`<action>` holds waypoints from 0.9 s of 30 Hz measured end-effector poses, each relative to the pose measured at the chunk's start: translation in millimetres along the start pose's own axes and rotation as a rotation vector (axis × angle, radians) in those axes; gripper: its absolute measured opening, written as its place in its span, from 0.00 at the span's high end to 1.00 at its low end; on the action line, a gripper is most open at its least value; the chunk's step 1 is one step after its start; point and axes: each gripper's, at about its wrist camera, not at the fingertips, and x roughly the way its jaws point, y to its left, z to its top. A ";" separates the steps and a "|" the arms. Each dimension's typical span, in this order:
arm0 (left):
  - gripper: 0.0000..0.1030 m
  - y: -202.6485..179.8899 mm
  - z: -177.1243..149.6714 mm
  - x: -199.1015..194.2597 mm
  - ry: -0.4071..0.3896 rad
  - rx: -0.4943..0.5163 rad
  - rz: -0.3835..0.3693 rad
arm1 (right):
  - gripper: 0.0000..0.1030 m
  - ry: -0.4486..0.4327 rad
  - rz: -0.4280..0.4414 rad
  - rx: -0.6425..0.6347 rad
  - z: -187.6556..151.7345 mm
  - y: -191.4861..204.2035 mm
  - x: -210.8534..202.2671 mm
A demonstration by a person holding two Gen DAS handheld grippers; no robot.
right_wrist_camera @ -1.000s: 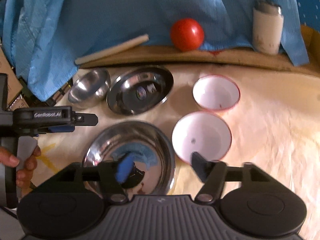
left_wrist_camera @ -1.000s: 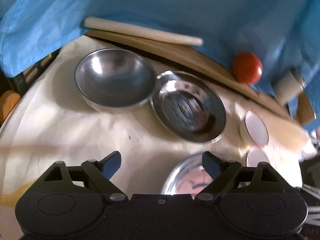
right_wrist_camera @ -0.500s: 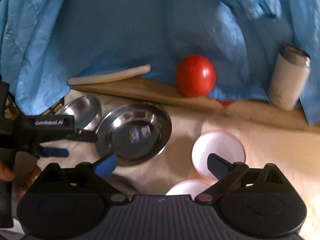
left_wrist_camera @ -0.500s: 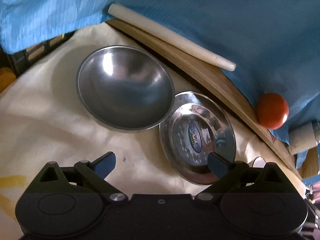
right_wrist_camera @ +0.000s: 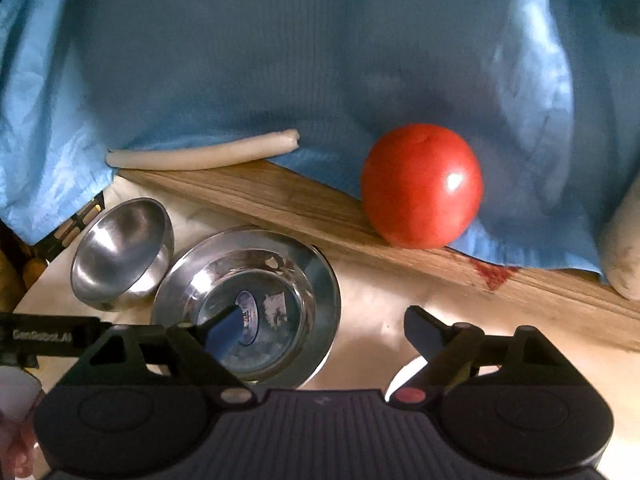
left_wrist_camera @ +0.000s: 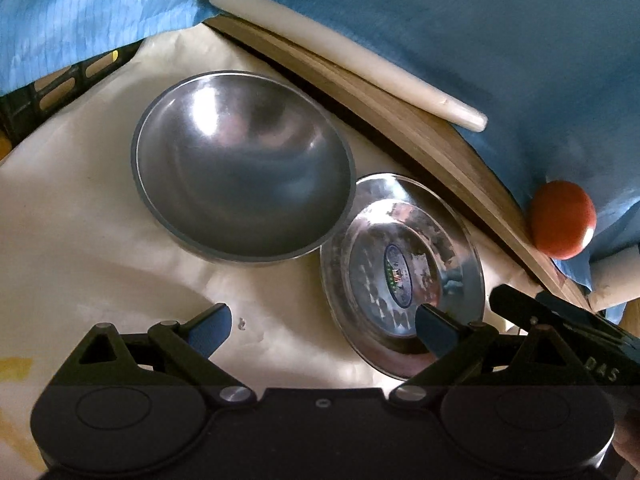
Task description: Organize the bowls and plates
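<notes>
A deep steel bowl (left_wrist_camera: pixel 244 168) sits on the cream cloth, and a shallow steel plate (left_wrist_camera: pixel 400 272) with a sticker lies just right of it, rims touching. My left gripper (left_wrist_camera: pixel 322 326) is open and empty, low over the cloth in front of both; its right fingertip overlaps the plate's near rim. In the right wrist view the same bowl (right_wrist_camera: pixel 120 252) and plate (right_wrist_camera: pixel 256 300) lie at lower left. My right gripper (right_wrist_camera: pixel 320 330) is open and empty, its left finger over the plate. A white bowl's edge (right_wrist_camera: pixel 404 376) peeks out below the right finger.
A wooden board (right_wrist_camera: pixel 320 216) runs along the back with a red tomato (right_wrist_camera: pixel 422 186) and a pale rolling pin (right_wrist_camera: pixel 204 154) on it, against blue cloth (right_wrist_camera: pixel 320 60). A white cylinder (right_wrist_camera: pixel 624 248) stands at far right. A black crate (left_wrist_camera: pixel 60 84) borders the left.
Both grippers have moved forward toward the steel bowl and plate. The large steel plate and the white bowls in front have dropped out of view. Both stay open.
</notes>
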 end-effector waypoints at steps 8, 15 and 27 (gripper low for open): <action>0.04 0.9 1.8 3.6 0.012 -0.012 -0.003 | 0.28 0.073 0.035 0.041 6.5 -4.4 29.0; 0.11 1.9 2.9 3.9 0.011 -0.025 -0.019 | 0.52 0.125 0.050 0.062 0.6 -2.5 42.7; 0.61 0.0 1.3 6.2 0.021 -0.031 -0.107 | 0.75 0.127 0.038 0.093 -9.7 2.8 38.5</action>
